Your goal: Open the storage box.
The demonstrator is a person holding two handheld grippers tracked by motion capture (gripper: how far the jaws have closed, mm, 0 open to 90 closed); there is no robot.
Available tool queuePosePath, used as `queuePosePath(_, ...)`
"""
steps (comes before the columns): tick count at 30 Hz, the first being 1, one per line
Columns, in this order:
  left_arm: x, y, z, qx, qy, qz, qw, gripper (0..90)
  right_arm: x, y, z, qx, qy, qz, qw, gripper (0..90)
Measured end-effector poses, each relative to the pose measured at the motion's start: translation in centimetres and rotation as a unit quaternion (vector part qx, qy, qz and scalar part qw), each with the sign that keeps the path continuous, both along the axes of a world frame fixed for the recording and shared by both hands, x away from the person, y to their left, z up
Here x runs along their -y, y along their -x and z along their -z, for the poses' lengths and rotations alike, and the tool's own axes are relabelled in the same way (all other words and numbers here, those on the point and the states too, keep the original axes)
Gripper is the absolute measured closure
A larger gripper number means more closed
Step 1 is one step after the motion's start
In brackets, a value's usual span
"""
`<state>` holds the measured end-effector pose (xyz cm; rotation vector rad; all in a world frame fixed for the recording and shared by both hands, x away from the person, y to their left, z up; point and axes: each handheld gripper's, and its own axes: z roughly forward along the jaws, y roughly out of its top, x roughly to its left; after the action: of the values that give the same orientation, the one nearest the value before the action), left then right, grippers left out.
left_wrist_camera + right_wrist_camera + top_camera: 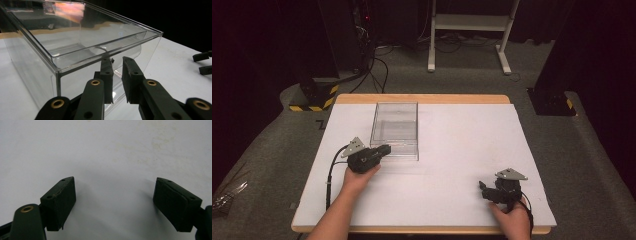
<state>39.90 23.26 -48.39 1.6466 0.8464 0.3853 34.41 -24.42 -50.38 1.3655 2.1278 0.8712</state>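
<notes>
The left gripper (384, 149) is at the near wall of the clear plastic box (395, 128), jaws narrowed on that wall. The box stands left of centre on the white worktop (462, 150). The right gripper (482, 188) rests near the front right edge, jaws wide and holding nothing.

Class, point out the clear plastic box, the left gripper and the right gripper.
clear rectangular plastic box (394, 145), high view, near wall.
left gripper (384, 149), high view, jaw tips.
right gripper (115, 202), right gripper view, midway between its open jaws.
</notes>
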Motion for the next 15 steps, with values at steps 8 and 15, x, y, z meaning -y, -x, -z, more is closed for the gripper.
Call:
queuePosePath(8, -0.3, 0.4, 0.0, 0.001, 0.002, 0.009, 1.0, 80.6, 0.0, 0.0, 0.0, 0.002, 0.001, -0.001, 1.0, 18.7)
queuePosePath(15, -0.4, 1.1, 0.2, 0.001, 0.009, 0.013, 0.9999, 81.6, 0.0, 0.0, 0.0, 0.002, 0.001, 0.0, 1.0, 18.8)
